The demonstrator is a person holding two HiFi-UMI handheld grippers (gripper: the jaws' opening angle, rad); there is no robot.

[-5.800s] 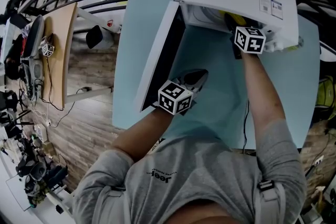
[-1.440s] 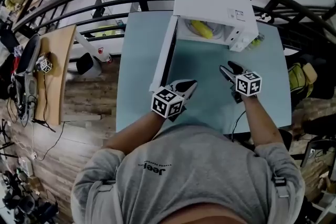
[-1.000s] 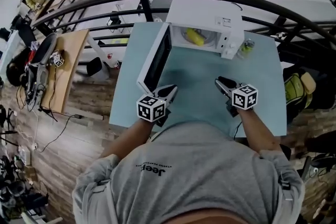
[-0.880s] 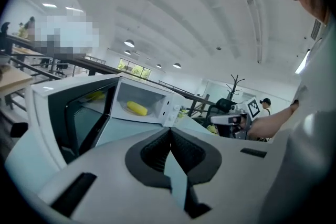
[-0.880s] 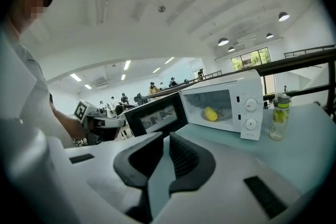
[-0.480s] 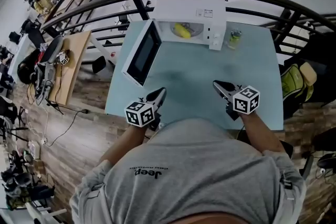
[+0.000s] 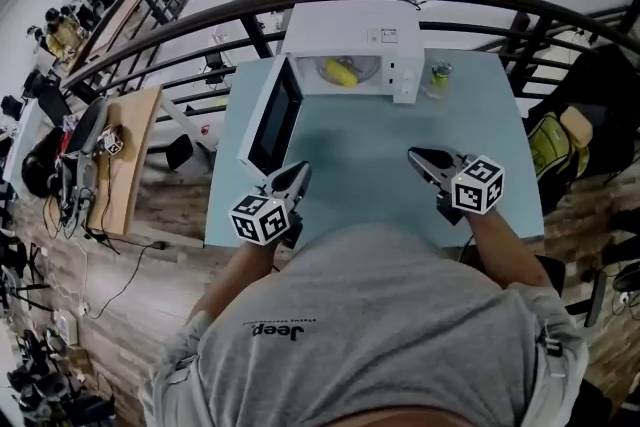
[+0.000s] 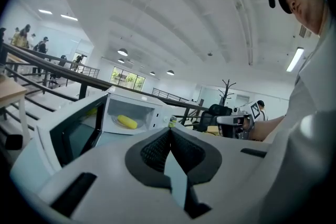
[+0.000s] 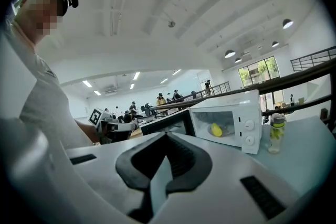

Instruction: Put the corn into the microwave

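The yellow corn (image 7: 340, 73) lies inside the white microwave (image 7: 380, 40) at the table's far edge; it also shows in the left gripper view as corn (image 8: 126, 121) and in the right gripper view as corn (image 9: 216, 130). The microwave door (image 7: 268, 120) hangs open to the left. My left gripper (image 7: 298, 175) is shut and empty, held near the table's front left, by the door's edge. My right gripper (image 7: 418, 156) is shut and empty at the front right. Both are well back from the microwave.
A small bottle (image 7: 437, 77) stands right of the microwave on the light blue table (image 7: 390, 165). A dark railing (image 7: 200, 25) curves behind the table. A wooden desk (image 7: 120, 155) stands on the floor to the left; a bag (image 7: 555, 140) sits to the right.
Both grippers have drawn back from the microwave toward the table's front edge and risen. The right gripper's jaws have closed. The corn stays inside the microwave, door still open.
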